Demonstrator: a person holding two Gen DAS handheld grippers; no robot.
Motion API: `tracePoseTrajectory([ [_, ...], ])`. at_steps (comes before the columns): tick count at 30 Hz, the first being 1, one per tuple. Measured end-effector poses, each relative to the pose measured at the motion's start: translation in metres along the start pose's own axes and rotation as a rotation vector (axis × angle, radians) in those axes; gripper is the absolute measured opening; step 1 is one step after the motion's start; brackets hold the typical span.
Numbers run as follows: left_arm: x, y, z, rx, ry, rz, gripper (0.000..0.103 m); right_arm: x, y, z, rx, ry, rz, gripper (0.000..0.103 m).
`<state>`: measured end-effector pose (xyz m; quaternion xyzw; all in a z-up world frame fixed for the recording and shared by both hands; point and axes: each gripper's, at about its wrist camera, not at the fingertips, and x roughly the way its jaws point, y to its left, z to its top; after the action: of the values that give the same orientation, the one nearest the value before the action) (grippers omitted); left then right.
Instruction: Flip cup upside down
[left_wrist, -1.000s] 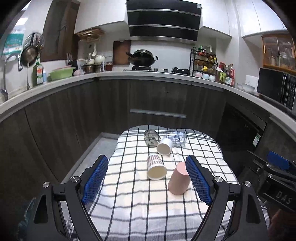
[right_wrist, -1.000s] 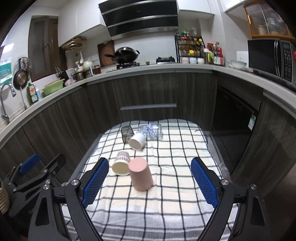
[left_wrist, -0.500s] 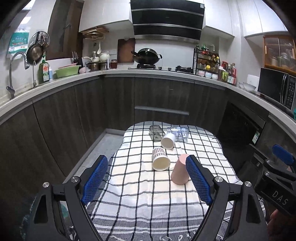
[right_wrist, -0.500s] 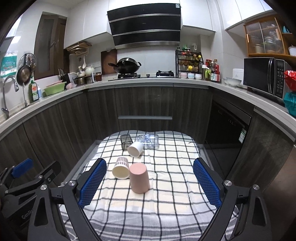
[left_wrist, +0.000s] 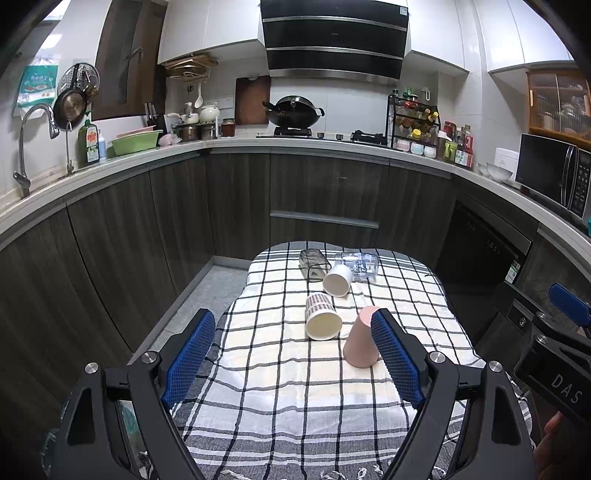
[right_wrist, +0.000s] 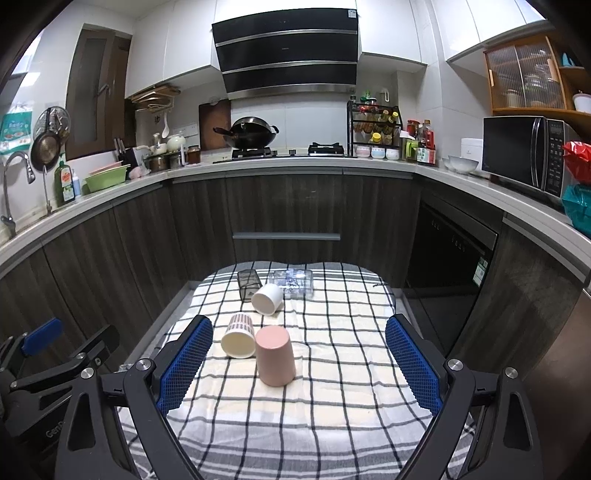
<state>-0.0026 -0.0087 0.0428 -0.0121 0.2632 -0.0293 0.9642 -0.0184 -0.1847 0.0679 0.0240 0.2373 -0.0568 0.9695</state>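
A pink cup (right_wrist: 275, 356) stands upside down on the checked cloth (right_wrist: 332, 373); it also shows in the left wrist view (left_wrist: 360, 341), partly behind a finger. A patterned cup (left_wrist: 321, 315) (right_wrist: 239, 336) lies on its side beside it. A white cup (left_wrist: 337, 279) (right_wrist: 266, 298) lies on its side farther back. My left gripper (left_wrist: 293, 360) is open and empty above the near cloth. My right gripper (right_wrist: 297, 367) is open and empty, held back from the pink cup.
A dark clear cup (left_wrist: 314, 264) and a clear printed glass (left_wrist: 360, 266) lie on their sides at the table's far end. Dark cabinets and a curved countertop (left_wrist: 236, 146) surround the table. Floor (left_wrist: 207, 284) lies to the left.
Both grippers have pulled back and up from the cups, so the table looks smaller and farther. The cups have not moved. Both grippers stay open.
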Motion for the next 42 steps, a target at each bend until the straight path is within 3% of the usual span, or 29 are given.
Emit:
tracePoseTrajectory([
  [42, 0.0033, -0.0048, -0.0010, 0.005, 0.004, -0.002, 0.087, 0.0003, -0.0004, 0.0007, 0.003, 0.002, 0.000, 0.095],
])
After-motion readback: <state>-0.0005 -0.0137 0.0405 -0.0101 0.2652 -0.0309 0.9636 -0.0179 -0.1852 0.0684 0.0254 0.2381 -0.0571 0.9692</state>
